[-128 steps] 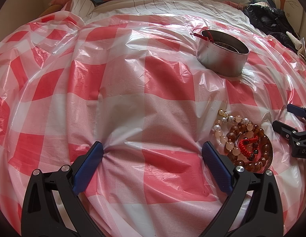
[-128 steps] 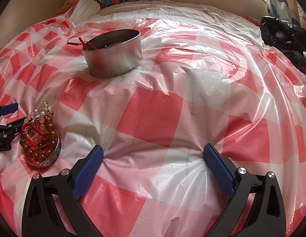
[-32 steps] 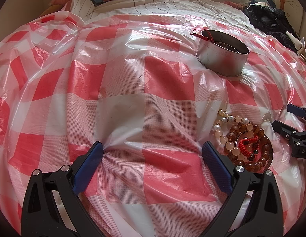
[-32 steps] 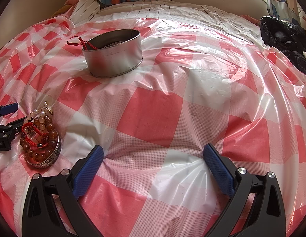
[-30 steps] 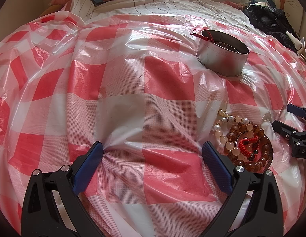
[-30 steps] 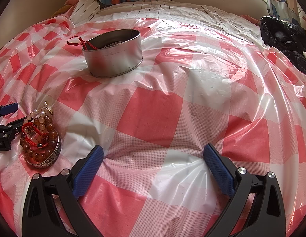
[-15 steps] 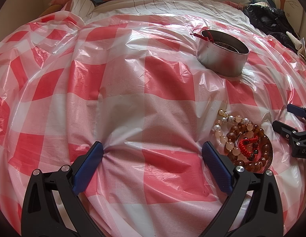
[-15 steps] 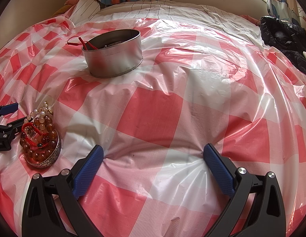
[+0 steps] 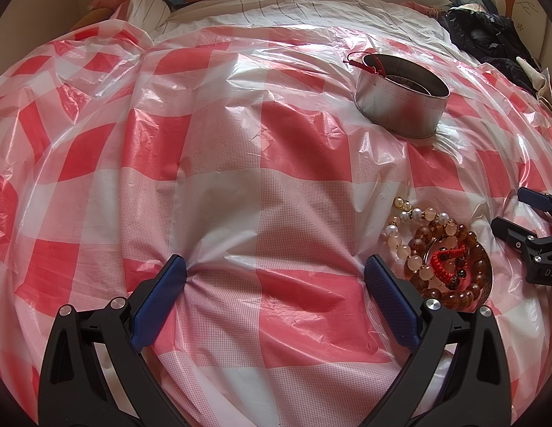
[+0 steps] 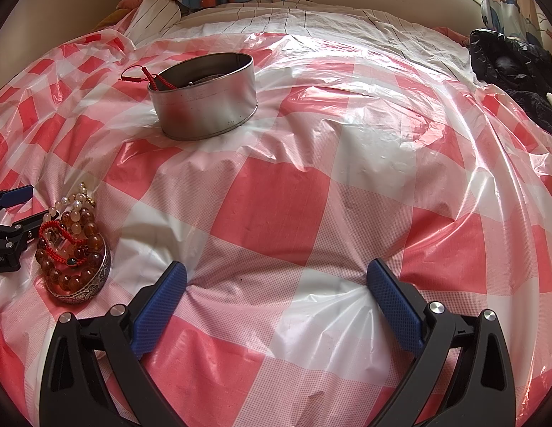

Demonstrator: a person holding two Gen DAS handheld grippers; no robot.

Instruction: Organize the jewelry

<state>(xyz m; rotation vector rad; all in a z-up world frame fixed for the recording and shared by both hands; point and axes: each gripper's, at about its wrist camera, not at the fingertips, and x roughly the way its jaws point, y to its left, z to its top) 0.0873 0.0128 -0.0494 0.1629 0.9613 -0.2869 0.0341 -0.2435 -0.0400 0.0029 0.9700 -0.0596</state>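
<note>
Bracelets (image 9: 440,257) are heaped in and over a small silver dish (image 10: 84,290) that sits on the red-and-white checked plastic sheet (image 9: 276,185) spread across the bed. The dish lies between the two claws, just right of the left claw (image 9: 276,272) and left of the right claw (image 10: 276,277). Further back, a round metal tin (image 10: 204,96) stands well apart from the dish, with a red cord (image 10: 142,74) draped over its rim; other contents are seen inside but cannot be identified.

The heap is made up of amber-brown bead strands, a strand of pale pink and pearl-white beads (image 9: 406,229) spilling over the dish edge onto the sheet, and a red woven cord bracelet (image 9: 445,261) lying on top.

Handling is judged as follows. Each strand is expected to be light and limp, and to sag and swing once lifted. The round polished beads are likely to be slippery between flat pads, so a grip across the cord between two beads, or across a single bead, is advised. The woven red bracelet, being soft and uppermost, is judged the easiest first pick. Strands may be entangled, so a neighbour could be dragged out. The dish is light and may slide on the slick plastic.

Both claws are spread wide and hold nothing; their blue pads (image 9: 158,299) rest on or just above the sheet.
</note>
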